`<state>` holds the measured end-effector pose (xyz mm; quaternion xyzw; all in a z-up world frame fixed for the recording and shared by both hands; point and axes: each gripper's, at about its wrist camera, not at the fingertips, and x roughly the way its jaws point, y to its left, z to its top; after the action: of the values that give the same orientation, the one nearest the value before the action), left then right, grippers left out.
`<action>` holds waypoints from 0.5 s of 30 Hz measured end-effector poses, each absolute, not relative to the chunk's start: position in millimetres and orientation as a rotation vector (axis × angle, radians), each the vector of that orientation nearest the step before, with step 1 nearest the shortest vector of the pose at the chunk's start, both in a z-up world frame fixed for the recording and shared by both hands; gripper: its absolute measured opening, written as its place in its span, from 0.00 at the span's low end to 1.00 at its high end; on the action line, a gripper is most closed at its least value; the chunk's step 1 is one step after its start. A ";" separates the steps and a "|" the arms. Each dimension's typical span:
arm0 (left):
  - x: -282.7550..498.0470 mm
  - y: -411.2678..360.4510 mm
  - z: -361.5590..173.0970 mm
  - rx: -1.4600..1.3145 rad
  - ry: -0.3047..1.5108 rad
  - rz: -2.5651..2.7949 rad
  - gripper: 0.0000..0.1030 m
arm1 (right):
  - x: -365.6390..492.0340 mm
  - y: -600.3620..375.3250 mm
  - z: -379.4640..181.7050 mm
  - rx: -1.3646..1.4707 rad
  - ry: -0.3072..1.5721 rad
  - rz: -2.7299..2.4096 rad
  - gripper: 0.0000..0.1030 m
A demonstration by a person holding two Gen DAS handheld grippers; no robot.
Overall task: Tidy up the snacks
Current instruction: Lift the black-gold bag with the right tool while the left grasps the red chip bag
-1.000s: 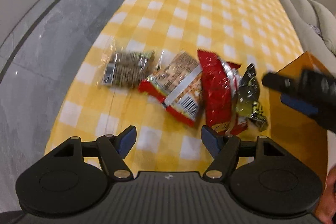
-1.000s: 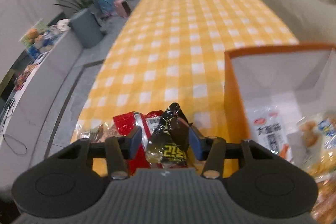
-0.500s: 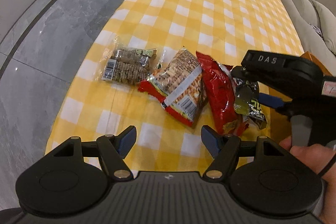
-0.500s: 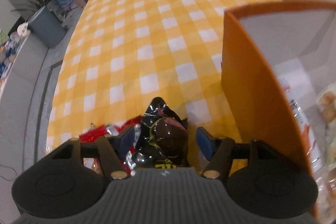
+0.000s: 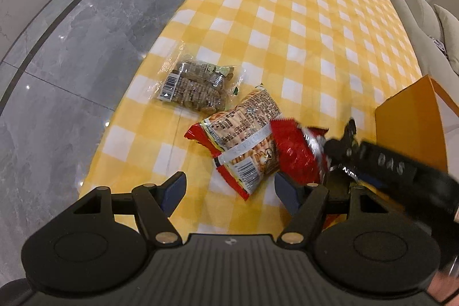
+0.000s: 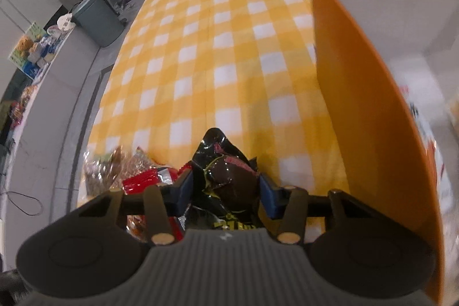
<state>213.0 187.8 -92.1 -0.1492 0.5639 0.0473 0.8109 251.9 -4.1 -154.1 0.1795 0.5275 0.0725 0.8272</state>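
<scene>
The black snack packet [image 6: 226, 177] sits pinched between the pads of the right gripper [image 6: 225, 188], near the table's [image 5: 301, 19] near edge, just beside the orange box [image 6: 358, 93] wall. The left gripper [image 5: 229, 188] hovers with its jaws spread wide, holding nothing. Toward the left edge lie the red packet [image 5: 295, 154], the biscuit-stick bag [image 5: 243, 139] partly beneath it, and the clear bag of brown bars [image 5: 198, 88]. The far checked cloth lies open. The box's contents are blurred and cut off at right.

Orange box [image 6: 370, 105] contents blurred; black packet [image 6: 226, 185] lower half hidden.
</scene>
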 end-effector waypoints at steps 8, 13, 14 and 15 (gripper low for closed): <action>179.5 183.1 -70.6 -0.280 1.160 0.076 0.80 | 211.9 -9.0 -153.2 0.420 1.119 0.155 0.45; 172.5 172.9 -64.1 -0.293 1.163 0.045 0.80 | 193.8 -15.2 -131.5 0.421 1.070 0.196 0.44; 172.5 168.4 -63.1 -0.291 1.164 0.036 0.80 | 189.0 -17.9 -123.4 0.421 1.052 0.207 0.44; 172.3 163.1 -62.5 -0.286 1.164 0.028 0.80 | 186.0 -20.7 -116.8 0.423 1.038 0.215 0.44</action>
<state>172.3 163.1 -62.5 -0.1346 0.5477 0.0134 0.8257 186.0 -20.7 -116.8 0.2001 0.4911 0.1020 0.8416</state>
